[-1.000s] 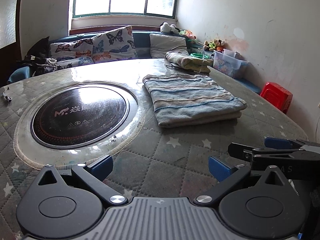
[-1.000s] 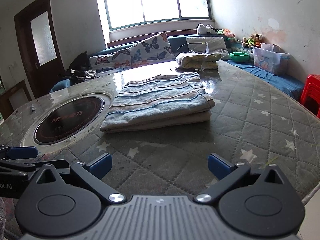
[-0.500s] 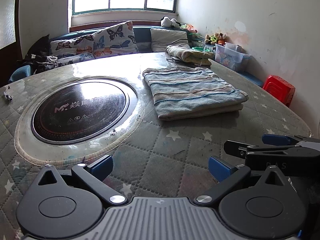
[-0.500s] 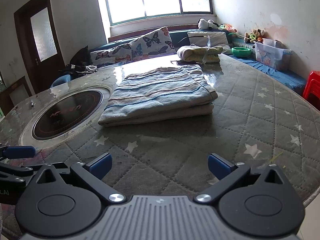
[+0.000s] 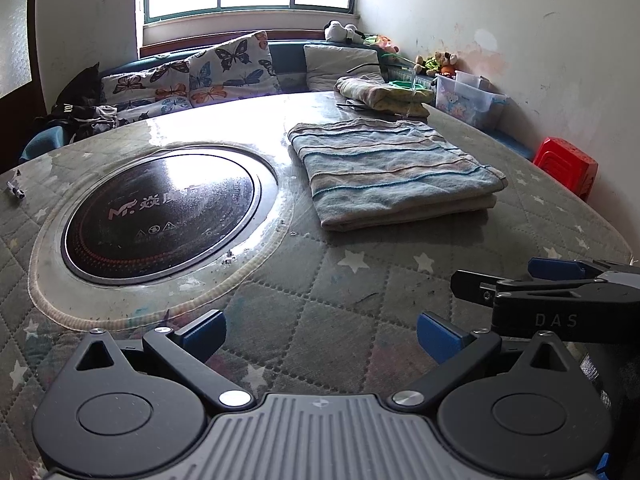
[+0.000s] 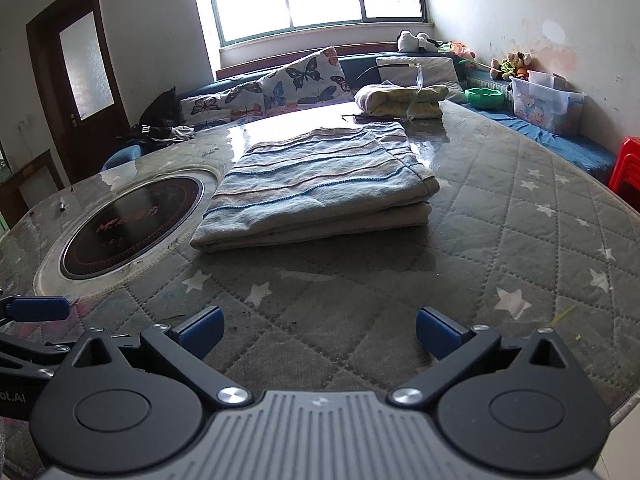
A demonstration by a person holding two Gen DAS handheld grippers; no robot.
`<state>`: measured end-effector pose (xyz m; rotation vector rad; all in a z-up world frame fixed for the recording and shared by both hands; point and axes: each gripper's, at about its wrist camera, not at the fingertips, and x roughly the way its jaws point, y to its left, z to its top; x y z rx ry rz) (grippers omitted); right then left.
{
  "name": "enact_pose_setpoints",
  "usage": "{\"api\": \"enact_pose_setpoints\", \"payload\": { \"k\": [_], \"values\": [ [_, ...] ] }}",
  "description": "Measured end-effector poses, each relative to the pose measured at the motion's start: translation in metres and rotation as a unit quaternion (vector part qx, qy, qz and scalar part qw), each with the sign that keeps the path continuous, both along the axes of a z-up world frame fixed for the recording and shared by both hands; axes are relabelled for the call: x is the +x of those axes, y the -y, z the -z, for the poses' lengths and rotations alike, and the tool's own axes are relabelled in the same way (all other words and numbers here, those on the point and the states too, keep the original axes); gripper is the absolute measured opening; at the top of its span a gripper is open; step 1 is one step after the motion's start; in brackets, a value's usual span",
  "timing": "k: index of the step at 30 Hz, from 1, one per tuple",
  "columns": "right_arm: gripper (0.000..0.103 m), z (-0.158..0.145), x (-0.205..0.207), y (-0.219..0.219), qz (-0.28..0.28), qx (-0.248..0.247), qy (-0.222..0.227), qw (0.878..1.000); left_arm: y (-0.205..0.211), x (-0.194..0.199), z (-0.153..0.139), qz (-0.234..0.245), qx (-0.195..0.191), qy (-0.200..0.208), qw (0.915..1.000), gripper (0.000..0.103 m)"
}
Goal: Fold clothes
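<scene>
Left tool (image 5: 321,334), right tool (image 6: 319,330) both spread, empty; drawn back from folded striped cloth (image 5: 390,170), view slightly lower.

A folded striped garment (image 5: 394,170) is laid on the quilted table (image 5: 304,280), beside the round cooktop (image 5: 160,210) — the left gripper (image 5: 320,334) is held wide apart at the near edge, empty.

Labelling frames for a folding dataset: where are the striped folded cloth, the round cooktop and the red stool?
striped folded cloth (image 5: 384,168), left wrist view, top layer's middle.
round cooktop (image 5: 160,212), left wrist view, dark glass centre.
red stool (image 5: 568,164), left wrist view, seat top.
</scene>
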<state>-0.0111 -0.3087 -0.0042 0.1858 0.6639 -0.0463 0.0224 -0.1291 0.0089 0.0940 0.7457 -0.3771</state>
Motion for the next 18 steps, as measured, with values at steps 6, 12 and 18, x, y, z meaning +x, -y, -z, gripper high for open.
{"api": "enact_pose_setpoints", "payload": {
  "k": [6, 12, 18],
  "values": [
    [0.103, 0.0009, 0.0029, 0.0006, 0.000, 0.000, -0.003, 1.000, 0.0006, 0.0020, 0.0002, -0.001, 0.003, -0.002, 1.0000, 0.103],
    [0.103, 0.0008, 0.0057, 0.0009, -0.001, -0.002, -0.004, 1.000, 0.0018, 0.0036, -0.0003, 0.000, 0.004, -0.004, 1.0000, 0.103],
    [0.103, 0.0010, 0.0078, 0.0021, 0.000, -0.003, -0.006, 1.000, 0.0024, 0.0046, -0.0006, 0.002, 0.004, -0.006, 1.0000, 0.103]
  ]
}}
